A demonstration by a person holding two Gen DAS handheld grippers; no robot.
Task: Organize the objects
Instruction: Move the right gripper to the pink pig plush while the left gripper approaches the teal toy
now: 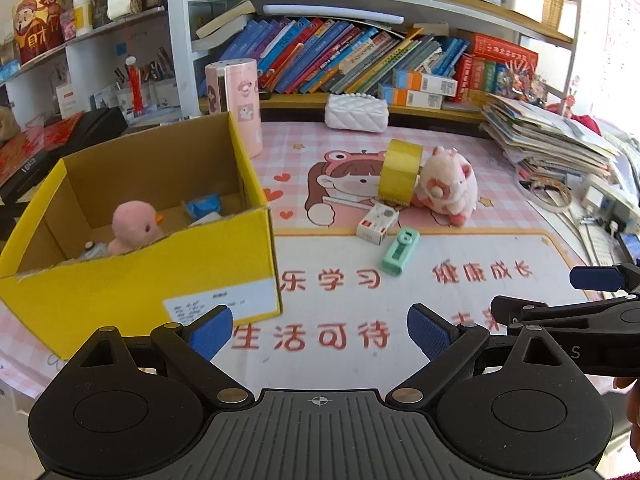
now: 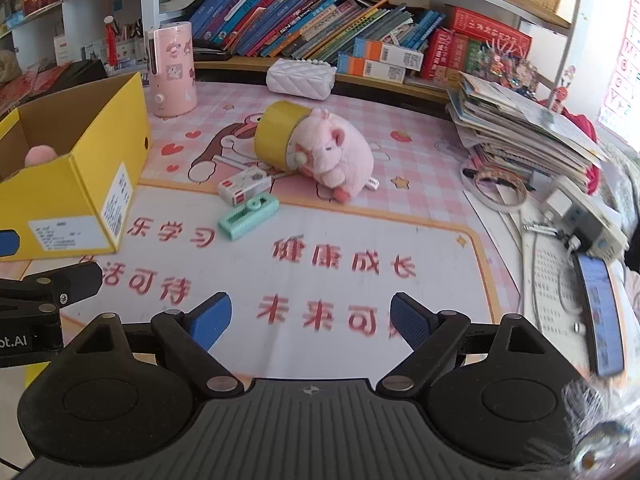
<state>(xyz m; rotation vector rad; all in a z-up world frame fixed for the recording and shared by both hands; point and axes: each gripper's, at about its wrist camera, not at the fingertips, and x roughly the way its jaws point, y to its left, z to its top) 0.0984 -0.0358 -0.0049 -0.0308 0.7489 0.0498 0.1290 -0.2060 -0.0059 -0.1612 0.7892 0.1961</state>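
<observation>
- Left wrist view: one open yellow cardboard box (image 1: 136,264) stands on the pink printed desk mat (image 1: 340,280). Right of the box lie four loose things: one roll of yellow tape (image 1: 400,174) on edge, one pink plush pig (image 1: 450,186) touching it, one small white-and-red packet (image 1: 377,224) and one mint-green plastic correction-tape dispenser (image 1: 400,256) nearest the camera.
- Inside the box sit one pink plush duck (image 1: 134,226) and a blue-and-white item (image 1: 204,208) behind it; what lies beside the duck is too small to tell.
- A pink cylindrical humidifier (image 1: 234,104) stands just behind the box; a white quilted case (image 1: 356,112) lies further right.
- The left gripper (image 1: 320,332) hangs above the mat with jaws wide apart, holding nothing.
- Right wrist view: the same four loose things lie right of the box (image 2: 80,184), nothing covering them.
- The right gripper (image 2: 310,320) has its jaws spread wide and empty; a stack of papers (image 2: 524,132) sits well right of the box.
</observation>
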